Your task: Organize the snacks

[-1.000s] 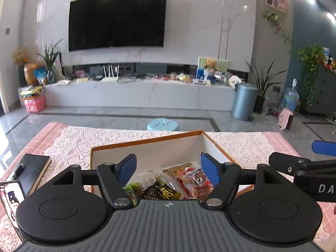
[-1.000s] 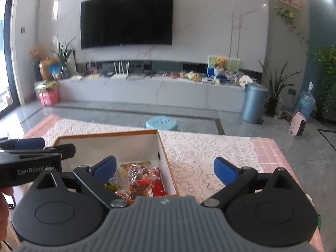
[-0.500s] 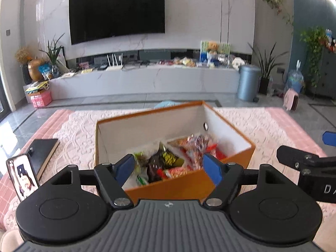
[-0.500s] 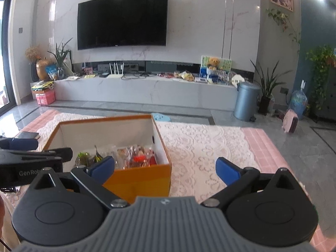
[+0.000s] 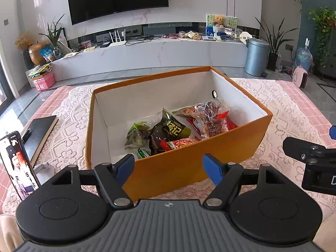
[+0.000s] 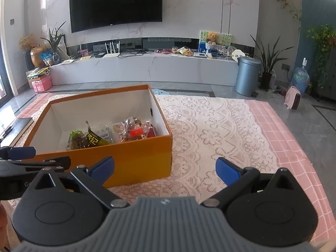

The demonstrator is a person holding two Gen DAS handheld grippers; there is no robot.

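At the centre of both frames the snack packets (image 5: pixel 178 128) lie together inside the orange box (image 5: pixel 189 163) on the lace cloth (image 6: pixel 220 130), none seen outside it, while the left gripper (image 5: pixel 168 168) and right gripper (image 6: pixel 164 167) hang spread apart and empty.

One orange box (image 5: pixel 189 163); one phone (image 5: pixel 17 163); one black notebook (image 5: pixel 40 134).

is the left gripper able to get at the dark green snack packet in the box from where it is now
Probably yes. The left gripper is open and empty, and the orange box has no lid. The dark green packet lies on top of the pile, but the near wall stands between them, so the gripper must come in from above.
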